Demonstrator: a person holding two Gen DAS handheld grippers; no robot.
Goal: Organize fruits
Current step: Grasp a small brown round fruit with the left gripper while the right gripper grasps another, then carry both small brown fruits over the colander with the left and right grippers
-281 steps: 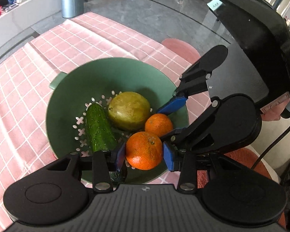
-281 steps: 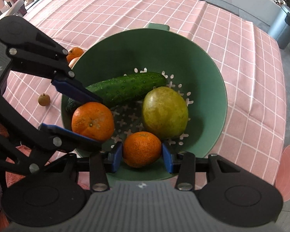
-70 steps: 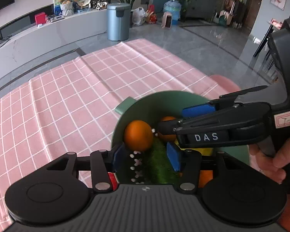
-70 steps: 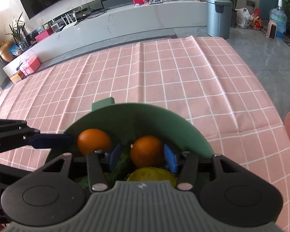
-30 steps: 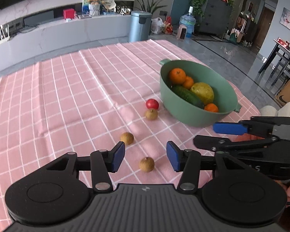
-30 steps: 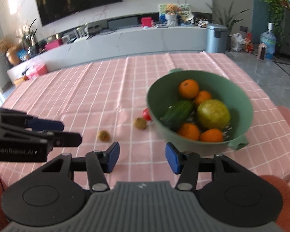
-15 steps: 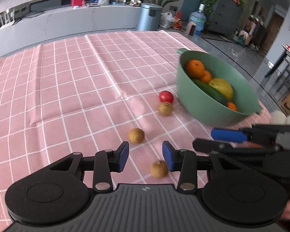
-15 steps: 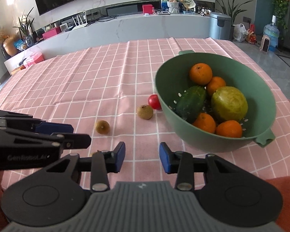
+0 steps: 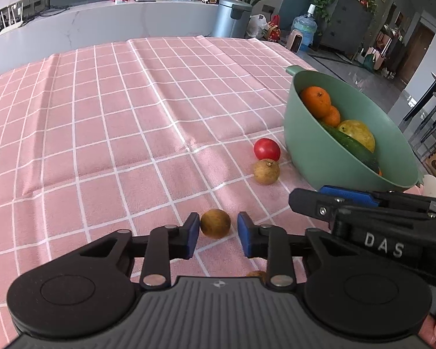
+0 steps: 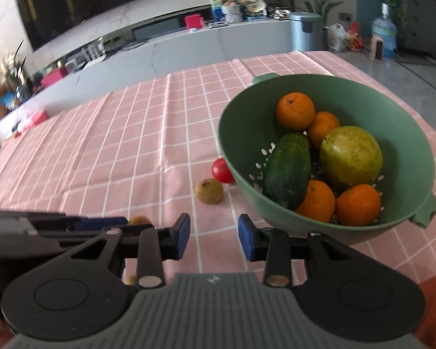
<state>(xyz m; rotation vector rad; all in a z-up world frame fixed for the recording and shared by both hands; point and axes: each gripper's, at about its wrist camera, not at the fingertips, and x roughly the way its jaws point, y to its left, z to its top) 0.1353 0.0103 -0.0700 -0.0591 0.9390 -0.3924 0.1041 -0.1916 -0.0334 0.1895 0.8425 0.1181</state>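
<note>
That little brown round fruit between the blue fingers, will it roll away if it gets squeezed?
The little brown fruit looks round like a ball, so it could roll on the flat tablecloth. The left gripper has been closing around it, one pad on each side, which should stop it. Its skin looks dry and rough, so probably not slippery.

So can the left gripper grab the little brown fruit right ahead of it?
Probably yes: the brown fruit sits between the left gripper jaws, which have just been closing, and nothing blocks it.

My left gripper (image 10: 81, 221) hides most of one small brown fruit (image 10: 138, 220), only its top peeks out. Another brown fruit (image 9: 256, 274) is mostly tucked behind the gripper body. The colander (image 9: 314, 157) wall cuts off the cucumber (image 9: 352, 145).
</note>
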